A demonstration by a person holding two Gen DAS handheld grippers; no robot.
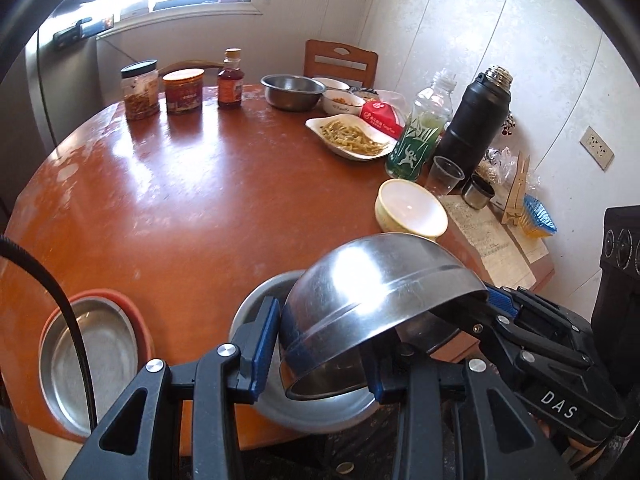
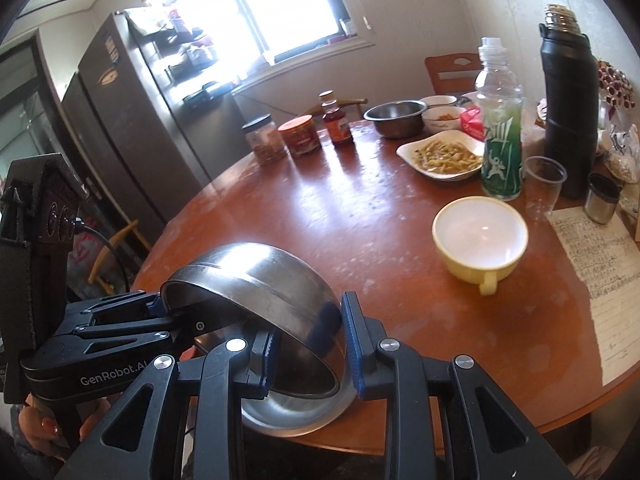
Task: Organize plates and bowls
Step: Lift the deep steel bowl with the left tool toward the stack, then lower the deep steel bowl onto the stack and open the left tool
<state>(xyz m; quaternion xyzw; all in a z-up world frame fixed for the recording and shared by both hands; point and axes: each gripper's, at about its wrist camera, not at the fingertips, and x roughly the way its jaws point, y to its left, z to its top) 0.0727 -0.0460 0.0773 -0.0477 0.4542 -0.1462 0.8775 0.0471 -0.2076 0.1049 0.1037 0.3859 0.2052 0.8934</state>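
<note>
Gripping 1 tilted steel bowl (image 1: 384, 280) from 2 sides: left gripper (image 1: 320, 356) with fingers (image 1: 266, 344) narrowed on the bowl's rim at the near left, right gripper (image 2: 310, 350) clamped with fingers (image 2: 356, 344) close together on the opposite rim. Held bowl tipped mouth-down and toward the near edge of the round brown counter (image 1: 180, 184), directly over a second steel bowl (image 1: 320, 412) sitting on the counter at that edge; cannot tell whether the 2 bowls touch. Left of them at the near edge, a shallow steel plate (image 1: 92, 360) nested in an orange dish (image 1: 138, 322). Right of centre, an empty yellow cup-shaped bowl (image 2: 478, 236) with white inside and a small handle, well apart from the held bowl. Farther back on the right, a white square plate of yellow food (image 1: 352, 136), a green drink bottle (image 1: 420, 136), a clear plastic cup (image 1: 444, 174), a black flask (image 1: 476, 120) and a small steel cup (image 1: 478, 192). At the far side, a third steel bowl (image 1: 292, 90), a white bowl with food (image 1: 342, 102), a red packet (image 1: 382, 116), 2 jars (image 1: 140, 90) and a sauce bottle (image 1: 231, 80). At the right edge, a sheet of written paper (image 2: 596, 264). Visible at the near left of the right wrist view, a hand (image 2: 44, 428) around the left gripper's handle.
</note>
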